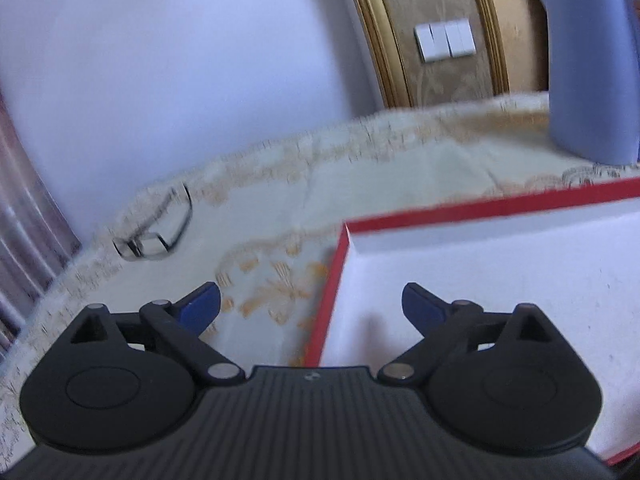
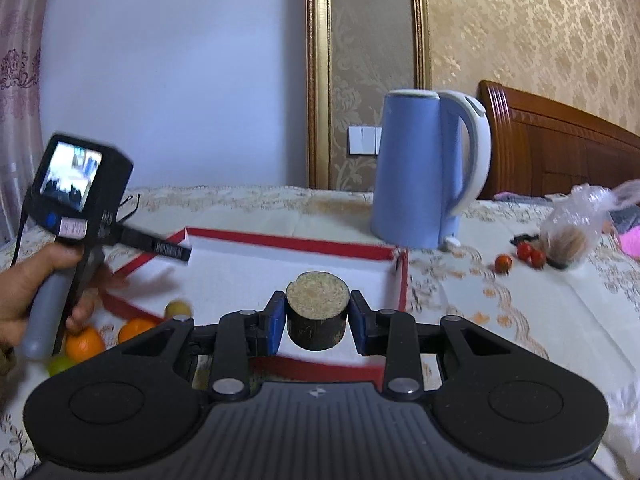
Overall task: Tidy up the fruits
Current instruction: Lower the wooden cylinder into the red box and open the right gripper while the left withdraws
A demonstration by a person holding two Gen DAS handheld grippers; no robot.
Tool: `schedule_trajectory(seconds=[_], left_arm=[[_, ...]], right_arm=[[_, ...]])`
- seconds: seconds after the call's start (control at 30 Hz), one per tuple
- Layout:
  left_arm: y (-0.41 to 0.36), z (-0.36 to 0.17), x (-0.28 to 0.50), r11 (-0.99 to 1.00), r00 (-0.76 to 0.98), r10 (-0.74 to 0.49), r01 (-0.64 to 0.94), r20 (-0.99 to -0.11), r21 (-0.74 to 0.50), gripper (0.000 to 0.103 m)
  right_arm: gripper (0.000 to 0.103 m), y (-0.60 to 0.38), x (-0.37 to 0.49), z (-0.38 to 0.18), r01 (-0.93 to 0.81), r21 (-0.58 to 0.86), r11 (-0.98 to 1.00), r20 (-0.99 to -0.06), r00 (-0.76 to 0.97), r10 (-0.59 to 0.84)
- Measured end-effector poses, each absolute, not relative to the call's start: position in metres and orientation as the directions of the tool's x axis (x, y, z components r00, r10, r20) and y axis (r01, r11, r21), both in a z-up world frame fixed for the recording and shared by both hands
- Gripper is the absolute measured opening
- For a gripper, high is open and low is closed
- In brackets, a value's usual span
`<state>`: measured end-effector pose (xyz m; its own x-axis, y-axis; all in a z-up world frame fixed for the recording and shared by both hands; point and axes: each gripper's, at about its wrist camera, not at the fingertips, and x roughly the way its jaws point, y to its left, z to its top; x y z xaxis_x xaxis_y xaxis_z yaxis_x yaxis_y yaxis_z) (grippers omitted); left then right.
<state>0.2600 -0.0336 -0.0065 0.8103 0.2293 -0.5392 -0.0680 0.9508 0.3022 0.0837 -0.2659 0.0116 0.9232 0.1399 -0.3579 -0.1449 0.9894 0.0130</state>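
Above the red-rimmed box (image 2: 394, 255), right claw (image 2: 317, 316) clamped on a dark cylinder (image 2: 317, 312); left claw (image 1: 311, 304) spread wide over its corner.

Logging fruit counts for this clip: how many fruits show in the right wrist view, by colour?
Orange: 2
Red, small: 3
Yellow-green: 2
Dark cut piece in the right gripper: 1
Total: 8

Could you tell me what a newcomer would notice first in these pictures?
Probably the dark cylindrical chunk with a pale grainy top, gripped by the right tool above the red-rimmed white box. Next, the tall blue kettle behind the box, and the left tool open over the box's corner.
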Motion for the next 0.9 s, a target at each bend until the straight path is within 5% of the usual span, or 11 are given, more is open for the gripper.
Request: schedule_trajectory(seconds=[0.33, 0.6, 0.9], left_arm=[[-0.068, -0.02, 0.255, 0.851, 0.821, 0.314, -0.021, -0.476, 0.524, 0.103], [-0.081, -0.025, 0.25, 0.82, 0.832, 0.308, 0.015, -0.462, 0.572, 0.103], [-0.041, 0.027, 0.187, 0.917, 0.881, 0.303, -0.166, -0.363, 0.363, 0.103]], right_arm=[[0.033, -0.261, 0.12, 0.017, -0.146, 0.016, 0.989, -0.367, 0.919, 0.142], [0.033, -0.26, 0.135, 0.01, -0.138, 0.024, 0.99, -0.384, 0.913, 0.137], [0.033, -0.256, 0.147, 0.006, -0.145, 0.027, 0.989, -0.389, 0.91, 0.144]])
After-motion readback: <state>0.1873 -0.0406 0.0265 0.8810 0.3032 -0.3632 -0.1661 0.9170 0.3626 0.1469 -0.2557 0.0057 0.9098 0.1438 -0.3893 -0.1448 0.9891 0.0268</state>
